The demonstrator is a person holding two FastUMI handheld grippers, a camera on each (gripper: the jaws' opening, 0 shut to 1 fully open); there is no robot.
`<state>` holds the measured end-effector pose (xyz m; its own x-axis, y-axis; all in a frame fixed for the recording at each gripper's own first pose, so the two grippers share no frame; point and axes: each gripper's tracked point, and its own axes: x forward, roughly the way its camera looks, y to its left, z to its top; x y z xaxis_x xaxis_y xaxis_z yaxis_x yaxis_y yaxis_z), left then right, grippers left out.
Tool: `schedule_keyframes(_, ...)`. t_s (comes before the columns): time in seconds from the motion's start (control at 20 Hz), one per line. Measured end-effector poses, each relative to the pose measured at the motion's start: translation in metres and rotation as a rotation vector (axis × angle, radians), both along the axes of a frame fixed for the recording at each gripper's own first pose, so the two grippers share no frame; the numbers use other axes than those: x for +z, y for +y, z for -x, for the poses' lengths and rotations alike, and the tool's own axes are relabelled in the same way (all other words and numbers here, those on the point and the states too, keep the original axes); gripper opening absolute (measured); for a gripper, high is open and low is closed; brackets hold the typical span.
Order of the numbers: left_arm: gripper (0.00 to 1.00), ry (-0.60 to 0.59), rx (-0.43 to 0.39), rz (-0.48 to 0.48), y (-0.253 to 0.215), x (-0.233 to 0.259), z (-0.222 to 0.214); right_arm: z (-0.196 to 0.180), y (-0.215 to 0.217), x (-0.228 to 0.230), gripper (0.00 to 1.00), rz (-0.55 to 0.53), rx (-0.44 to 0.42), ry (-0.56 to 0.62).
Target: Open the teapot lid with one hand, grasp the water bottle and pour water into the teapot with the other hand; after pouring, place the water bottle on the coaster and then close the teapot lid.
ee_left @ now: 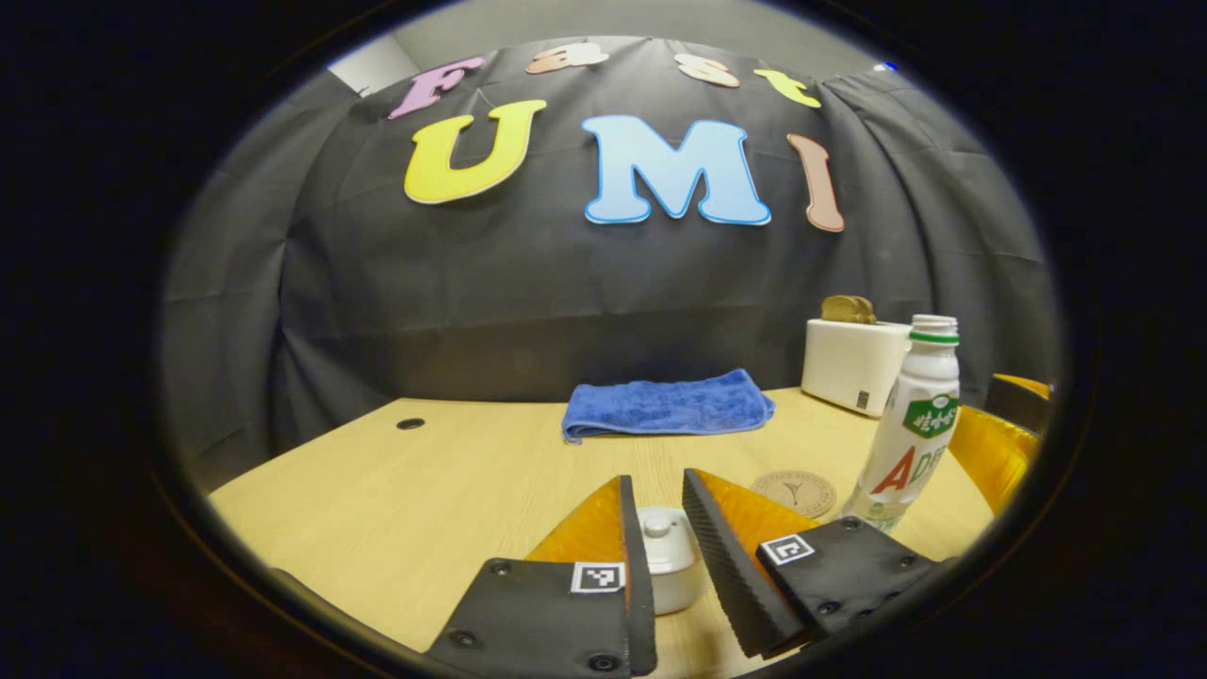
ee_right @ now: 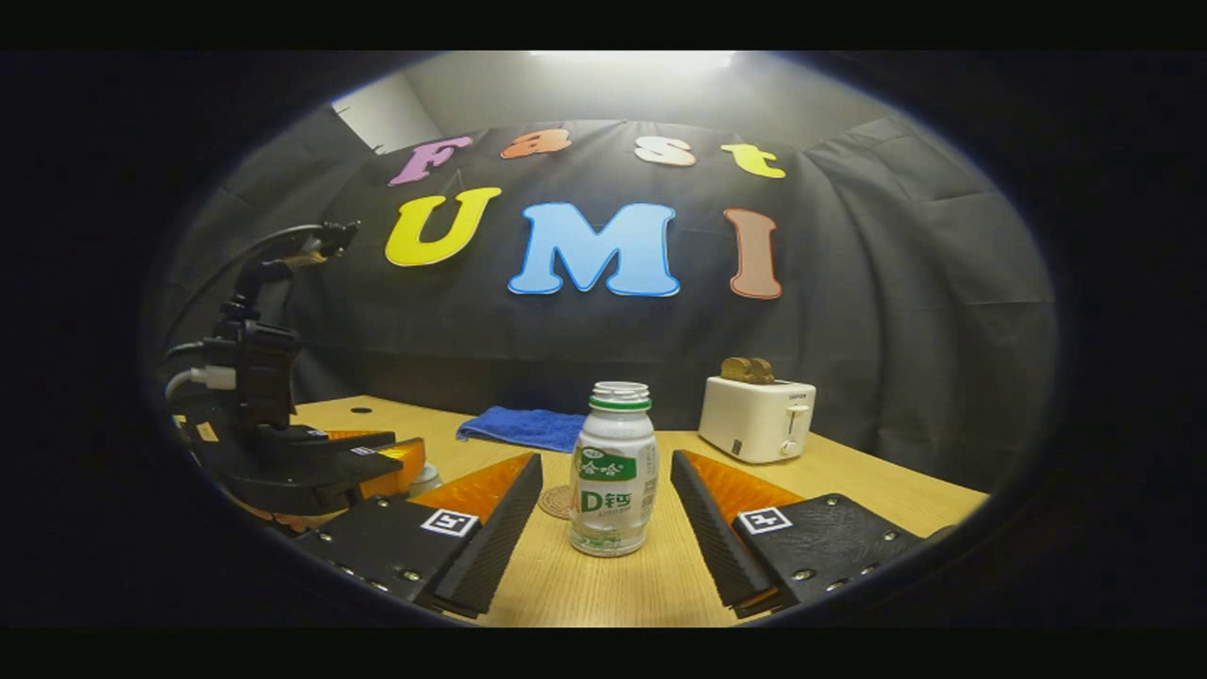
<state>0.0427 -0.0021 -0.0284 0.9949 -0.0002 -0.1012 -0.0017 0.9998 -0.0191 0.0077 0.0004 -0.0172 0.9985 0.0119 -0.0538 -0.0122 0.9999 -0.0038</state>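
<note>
Teapot (ee_left: pixel 668 556) sits at the near edge of the table (ee_left: pixel 377 509), its lid (ee_left: pixel 660 538) on, and the left gripper (ee_left: pixel 654 490) stands spread around it, one finger on each side of the knob with gaps showing, so nothing is pinched. In the right gripper view that same gripper (ee_right: pixel 377 467) shows at the left, low over the teapot (ee_right: pixel 426 476), with a cable arching up behind it.

Right of the teapot stands the bottle (ee_right: pixel 613 469), upright and uncapped. The right gripper (ee_right: pixel 605 471) is wide apart, fingers flanking the bottle without touching it. The coaster (ee_left: pixel 794 492) lies flat between teapot and bottle, a little farther back; from the right gripper view its edge (ee_right: pixel 554 502) peeks out just behind the bottle's left side.

Farther off, a folded blue towel (ee_left: pixel 665 404) lies mid-table near the wall, and a white toaster (ee_right: pixel 757 418) with bread (ee_right: pixel 747 369) in its slots stands to the far right.
</note>
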Motion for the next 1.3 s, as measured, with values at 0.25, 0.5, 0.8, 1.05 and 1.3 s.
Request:
schedule_keyframes(0.25, 0.37, 0.021, 0.009, 0.008, 0.003, -0.009, -0.004, -0.002, -0.002, -0.003, 0.85, -0.004, 0.0, 0.007)
schedule_keyframes(0.5, 0.0, 0.021, 0.037, 0.006, 0.009, -0.011, -0.005, -0.003, -0.003, -0.003, 0.85, -0.014, -0.002, 0.008)
schedule_keyframes(0.8, 0.15, 0.016, 0.048, -0.021, 0.01, -0.011, -0.004, -0.004, -0.006, -0.005, 0.85, -0.014, -0.011, 0.012)
schedule_keyframes(1.05, 0.2, 0.009, 0.04, -0.007, 0.012, -0.01, -0.005, -0.005, -0.007, -0.007, 0.85, -0.015, -0.015, 0.02)
schedule_keyframes(1.3, 0.25, -0.014, 0.044, -0.017, 0.013, 0.0, -0.004, -0.005, -0.008, -0.008, 0.85, -0.009, -0.017, 0.027)
